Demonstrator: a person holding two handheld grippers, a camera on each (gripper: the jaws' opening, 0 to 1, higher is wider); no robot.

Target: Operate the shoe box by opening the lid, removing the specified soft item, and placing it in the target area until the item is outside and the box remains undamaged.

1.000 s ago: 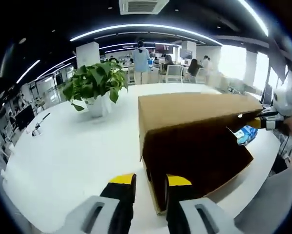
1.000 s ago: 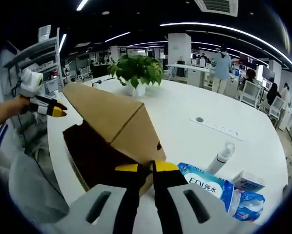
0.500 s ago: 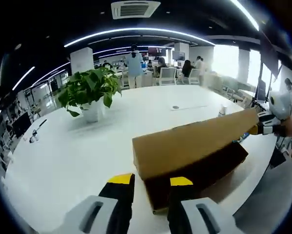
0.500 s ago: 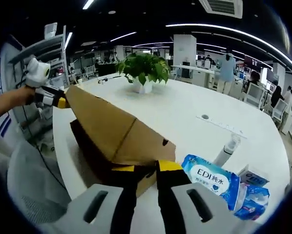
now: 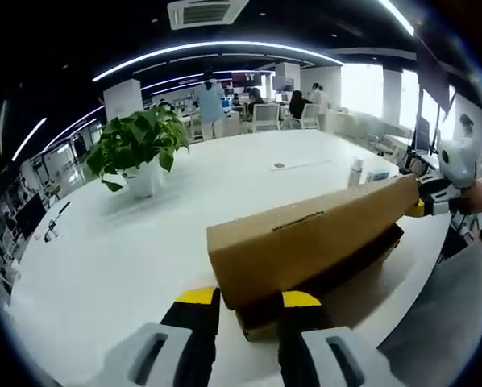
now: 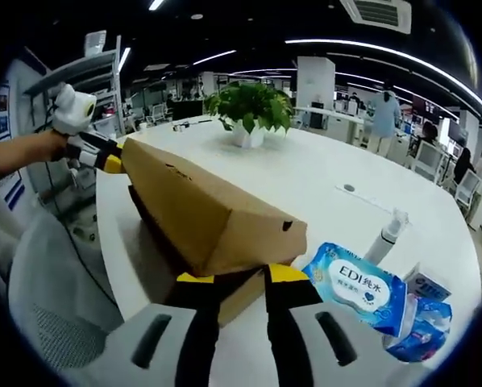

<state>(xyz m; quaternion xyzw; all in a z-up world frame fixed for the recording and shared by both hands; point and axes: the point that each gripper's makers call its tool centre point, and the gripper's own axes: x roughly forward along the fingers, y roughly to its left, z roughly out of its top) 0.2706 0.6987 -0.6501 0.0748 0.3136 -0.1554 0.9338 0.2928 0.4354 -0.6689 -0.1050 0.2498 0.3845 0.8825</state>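
Lid [image 5: 305, 242] has dropped from steeply raised a second ago to almost flat on the box [image 5: 362, 262], with only a dark slit showing under its long edge. The box sits on the white table [image 5: 104, 242], near its edge on the person's side.

The left gripper [image 5: 249, 298] sits at one end of the lid and the right gripper [image 6: 241, 278] at the other. Each pair of jaws stands narrow either side of the cardboard end. I can't tell whether either is clamped on it or just straddling.

Risks:
- The lid looks to be closing while the task needs it open, so the item would stay inside.
- If the two ends move unevenly, the lid twists and the hinge fold could crease or tear.
- A hard pinch could dent the flap edge.
- The box is near the table edge, so a tug could slide it off.

Hidden or unclear:
- The box interior is not visible, so I can't tell whether a soft item is in there.
- A wipes pack [image 6: 358, 286] lies just beside the box; whether it is the item is unclear.
- No marked target area is visible.
- The jaw contact points are blocked by the lid.
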